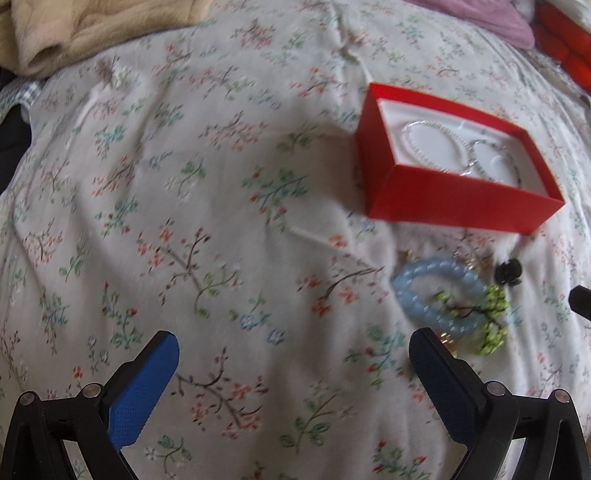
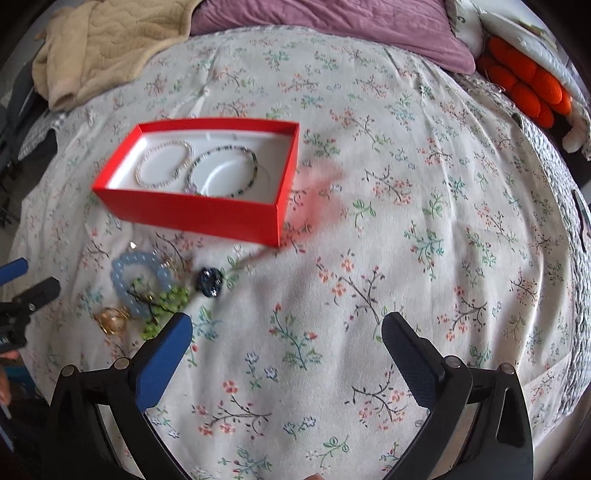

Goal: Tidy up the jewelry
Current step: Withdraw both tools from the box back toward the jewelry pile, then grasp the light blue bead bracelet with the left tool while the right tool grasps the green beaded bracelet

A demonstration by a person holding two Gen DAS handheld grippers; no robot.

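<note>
Jaws of the left gripper and right gripper are held wide apart and empty above the floral bedsheet, where a red rectangular cardboard box containing two beaded bracelets is seen beside a loose pale-blue beaded bracelet.

A bed covered by a floral sheet is carrying everything. Ahead-left of the right gripper, a red box is sitting on it, with a blue bead bracelet, green beads, gold pieces and a dark ornament lying nearer. A beige blanket and purple pillow are resting farthest away.
</note>
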